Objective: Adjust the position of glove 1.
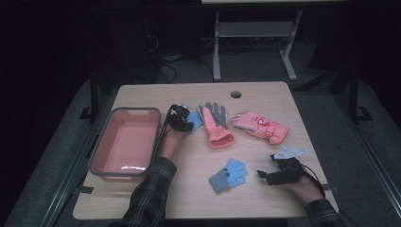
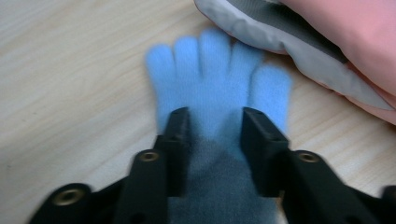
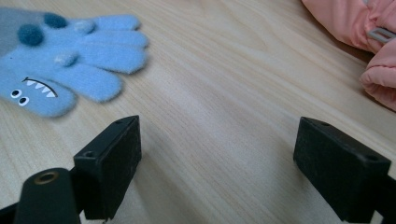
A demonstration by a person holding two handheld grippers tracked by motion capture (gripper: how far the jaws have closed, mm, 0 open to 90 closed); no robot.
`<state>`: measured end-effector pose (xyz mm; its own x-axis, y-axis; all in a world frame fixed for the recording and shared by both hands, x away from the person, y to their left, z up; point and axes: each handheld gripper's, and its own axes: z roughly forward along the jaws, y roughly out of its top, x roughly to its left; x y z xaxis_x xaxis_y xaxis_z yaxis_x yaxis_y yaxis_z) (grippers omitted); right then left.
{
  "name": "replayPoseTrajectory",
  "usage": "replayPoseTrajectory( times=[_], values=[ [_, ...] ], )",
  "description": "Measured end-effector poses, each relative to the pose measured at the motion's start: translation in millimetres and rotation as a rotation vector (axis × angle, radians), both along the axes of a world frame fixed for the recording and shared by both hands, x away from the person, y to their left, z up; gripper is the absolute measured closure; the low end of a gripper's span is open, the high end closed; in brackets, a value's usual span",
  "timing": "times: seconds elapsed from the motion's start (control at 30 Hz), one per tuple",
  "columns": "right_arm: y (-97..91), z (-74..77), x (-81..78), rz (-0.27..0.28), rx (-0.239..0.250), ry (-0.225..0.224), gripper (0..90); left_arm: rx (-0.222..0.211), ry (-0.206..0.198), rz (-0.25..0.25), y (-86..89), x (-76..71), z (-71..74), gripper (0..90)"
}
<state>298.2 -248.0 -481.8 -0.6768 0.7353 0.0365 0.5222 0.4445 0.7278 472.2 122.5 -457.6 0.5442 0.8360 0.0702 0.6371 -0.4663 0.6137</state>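
Blue knit, fuzzy and soft, lies right between the jaws of the left gripper (image 2: 212, 140): a small blue glove (image 2: 217, 88) with a grey cuff, flat on the wooden table (image 2: 70, 70). Its long axis runs straight ahead of the tool, cuff nearest the gripper body, the five fingers fanning away beyond the jaw tips. The jaws stand narrowed on either side of the palm where blue meets grey, and they look pressed against the fabric; I judge the glove pinched rather than merely straddled, though it has not left the table. Just past its fingertips, ahead and to the right of the tool, the grey-and-salmon glove (image 2: 299, 51) overlaps the blue finger ends or comes very close; I cannot tell which.

From the high view, the left gripper (image 1: 182, 120) sits just beside the salmon tub (image 1: 124, 142), which lies on its far side from the other gloves, so the carry should be short and sideways.

The right gripper (image 3: 219, 163) rests well apart, jaws spread wide over bare wood and holding nothing. The matching monster-face glove (image 3: 65, 65) lies ahead and to its left, fingers pointing across its line; the pink padded glove (image 3: 364, 42) is off to its right.
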Motion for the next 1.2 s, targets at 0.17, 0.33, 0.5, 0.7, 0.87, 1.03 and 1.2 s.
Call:
replayPoseTrajectory(
  times=[0.17,0.33,0.5,0.7,0.87,1.03,1.2],
  values=[
    [0.1,0.0,-0.1,0.0,-0.002,0.0,14.4,-0.02,0.016,0.018,-1.7,-2.1,1.4,83.7],
    [0.1,0.1,-0.1,-0.001,-0.001,0.001,14.4,-0.042,0.014,0.026,-1.5,-5.3,10.5,86.6],
    [0.2,0.1,-0.4,-0.001,0.0,0.005,14.4,-0.061,0.002,0.025,-0.3,-10.8,23.5,86.8],
    [0.1,0.1,-0.4,-0.001,-0.001,0.004,14.4,-0.104,-0.007,0.015,5.3,-18.7,41.2,86.8],
    [0.2,0.1,-0.5,0.0,-0.001,0.005,14.3,-0.156,0.004,-0.013,6.5,-23.3,49.3,86.8],
    [0.2,0.1,-0.5,0.0,-0.002,0.004,14.3,-0.222,0.006,-0.08,6.1,-34.2,63.6,86.9],
    [0.2,0.1,-0.5,0.001,-0.002,0.004,14.3,-0.265,0.01,-0.141,5.8,-44.6,75.2,86.9]
  ],
)
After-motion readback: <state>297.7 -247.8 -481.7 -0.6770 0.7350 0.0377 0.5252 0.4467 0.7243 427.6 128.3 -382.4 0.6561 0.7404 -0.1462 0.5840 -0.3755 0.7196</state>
